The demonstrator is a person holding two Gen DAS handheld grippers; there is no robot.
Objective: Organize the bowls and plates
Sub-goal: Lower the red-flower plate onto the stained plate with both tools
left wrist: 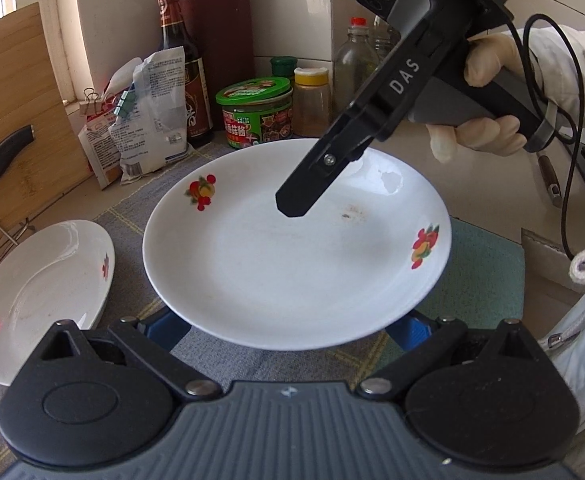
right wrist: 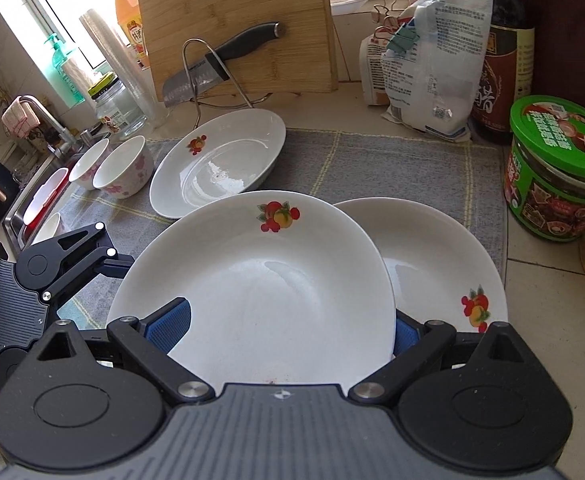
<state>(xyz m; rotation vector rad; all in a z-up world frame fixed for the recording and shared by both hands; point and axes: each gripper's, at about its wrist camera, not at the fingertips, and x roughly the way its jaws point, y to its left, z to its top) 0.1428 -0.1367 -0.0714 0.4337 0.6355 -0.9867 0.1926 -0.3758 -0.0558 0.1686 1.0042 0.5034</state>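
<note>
A white plate with fruit decals (right wrist: pixel 260 292) fills the front of both views and is also seen as the big plate (left wrist: pixel 292 264). It overlaps a second plate (right wrist: pixel 444 264) on its right. My right gripper (right wrist: pixel 288 328) is open wide: its left pad (right wrist: pixel 168 326) lies over the plate and the right pad sits behind the rim. My left gripper (left wrist: pixel 288 330) is open too, and the plate's rim covers both of its fingertips. A third plate (right wrist: pixel 220 164) and two flowered bowls (right wrist: pixel 122 168) stand on the grey mat (right wrist: pixel 392 168).
A cutting board with a knife on a wire rack (right wrist: pixel 220 56) stands behind the plates. Bags, a dark sauce bottle (right wrist: pixel 500 60) and a green-lidded jar (right wrist: pixel 556 168) line the right side. A sink (right wrist: pixel 28 208) with more dishes lies far left.
</note>
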